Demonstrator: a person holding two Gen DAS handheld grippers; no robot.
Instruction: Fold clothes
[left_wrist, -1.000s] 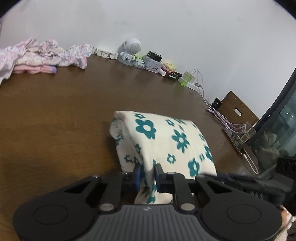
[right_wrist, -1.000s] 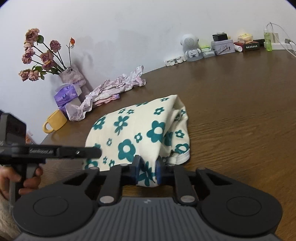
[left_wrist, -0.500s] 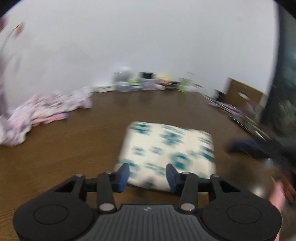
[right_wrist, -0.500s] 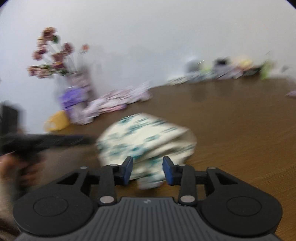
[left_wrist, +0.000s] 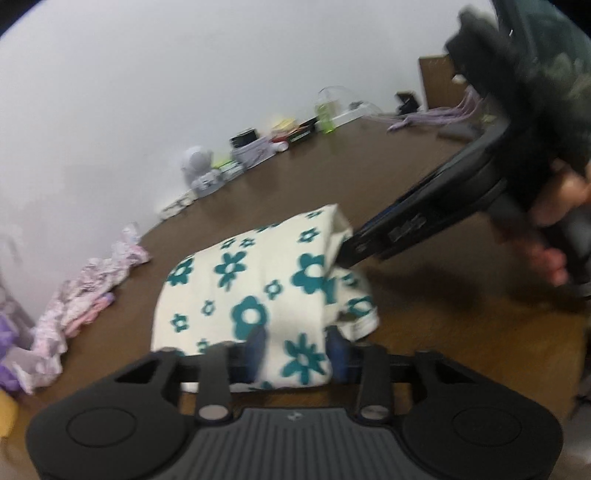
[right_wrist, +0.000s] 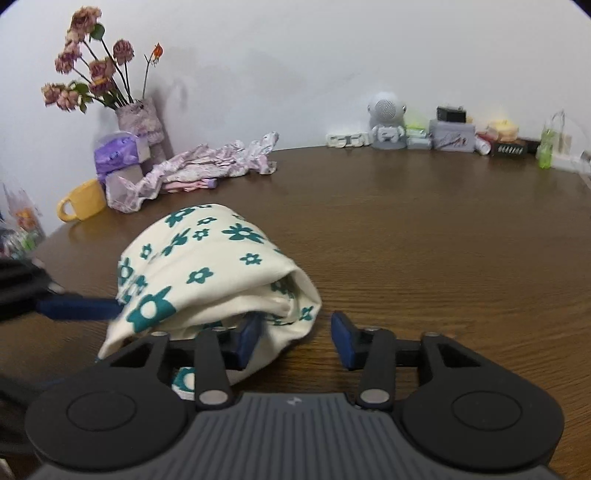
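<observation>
Table (right_wrist: 424, 236): brown wood, carries everything listed; a white wall runs along its far edge.

Flowered cloth (right_wrist: 207, 269): cream with teal flowers, lying near the front of the table as a thick folded bundle, layered edges showing at its right end. It lies compact, as folding would leave it; whether more folds are due cannot be judged.

Pink clothes (right_wrist: 218, 164): crumpled heap, far left, well apart from the bundle, probably kept aside to leave folding room.

Left gripper (left_wrist: 295, 349): released, fingers spread either side of the bundle's near edge, gripping nothing.

Right gripper (right_wrist: 297, 341): released, left finger (right_wrist: 249, 338) against the bundle's open end, right finger over bare wood.

Vase of dried flowers (right_wrist: 138, 118), yellow mug (right_wrist: 83, 201), small grey robot figure (right_wrist: 386, 120) and boxes: ranged along the far edge, clear of the work.
</observation>
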